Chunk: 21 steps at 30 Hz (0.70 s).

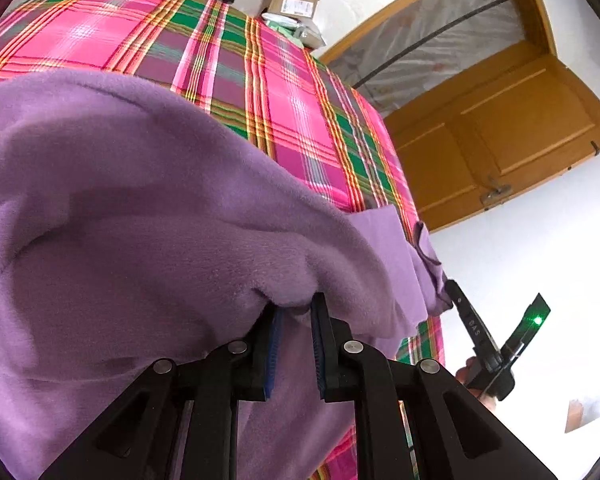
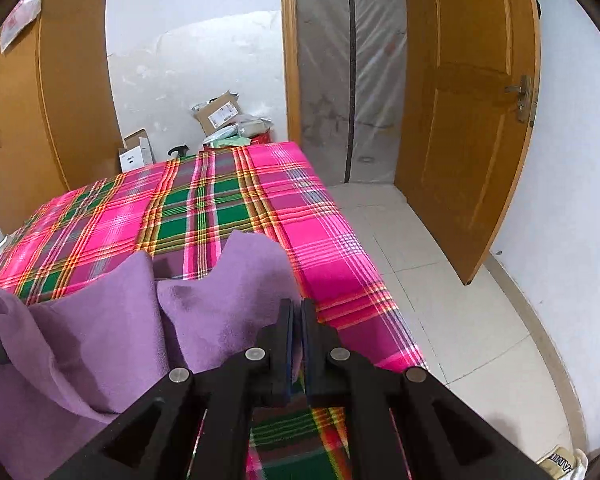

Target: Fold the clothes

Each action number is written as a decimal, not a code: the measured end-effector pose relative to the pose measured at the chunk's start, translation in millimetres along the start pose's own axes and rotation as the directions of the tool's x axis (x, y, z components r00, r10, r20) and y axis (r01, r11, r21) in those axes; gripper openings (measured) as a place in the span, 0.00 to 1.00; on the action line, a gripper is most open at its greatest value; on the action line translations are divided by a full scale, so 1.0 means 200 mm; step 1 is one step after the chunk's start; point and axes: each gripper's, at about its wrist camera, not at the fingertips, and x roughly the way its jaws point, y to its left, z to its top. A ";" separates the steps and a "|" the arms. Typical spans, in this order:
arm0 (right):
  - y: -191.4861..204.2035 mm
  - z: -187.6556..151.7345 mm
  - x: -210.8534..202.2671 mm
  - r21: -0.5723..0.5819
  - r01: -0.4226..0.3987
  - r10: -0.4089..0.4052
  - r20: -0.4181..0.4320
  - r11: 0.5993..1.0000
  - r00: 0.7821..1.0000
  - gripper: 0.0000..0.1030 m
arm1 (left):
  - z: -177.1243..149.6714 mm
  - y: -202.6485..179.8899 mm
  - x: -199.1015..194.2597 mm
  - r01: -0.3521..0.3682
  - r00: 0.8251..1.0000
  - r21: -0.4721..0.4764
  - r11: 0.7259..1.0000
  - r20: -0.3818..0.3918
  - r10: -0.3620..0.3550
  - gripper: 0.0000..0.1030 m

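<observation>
A purple fleece garment [image 1: 140, 200] is lifted above a bed covered with a pink and green plaid sheet [image 1: 300, 120]. My left gripper [image 1: 296, 308] is shut on a thick bunched fold of its edge. In the right wrist view the same garment [image 2: 100, 340] hangs in folds to the left, and my right gripper [image 2: 297, 308] is shut on another part of its edge, fingers almost touching. The left wrist view also shows the right gripper [image 1: 451, 286] at the garment's far corner, with a hand behind it. The lower part of the garment is hidden.
The plaid sheet [image 2: 220, 208] stretches ahead to the wall. Cardboard boxes and parcels [image 2: 220, 114] and a white box [image 2: 136, 156] sit past the bed's far end. A tiled floor [image 2: 440, 300], an open wooden door [image 2: 468, 120] and a zipped plastic curtain [image 2: 352, 60] lie right.
</observation>
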 end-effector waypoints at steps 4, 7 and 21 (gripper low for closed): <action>0.04 -0.01 -0.09 -0.025 -0.015 0.015 0.027 1.000 1.000 0.07 | 0.02 -0.01 0.05 -0.001 1.000 0.000 1.000 0.000 0.001 0.14; 0.08 -0.03 -0.16 -0.056 -0.049 0.052 0.047 0.997 0.998 0.16 | 0.03 0.00 0.06 0.003 1.000 0.000 1.000 0.000 -0.003 0.14; 0.65 -0.24 -0.10 -0.472 -0.316 0.277 -0.152 0.823 0.949 0.48 | 0.09 0.03 0.02 -0.009 1.000 0.002 1.000 0.018 0.009 0.14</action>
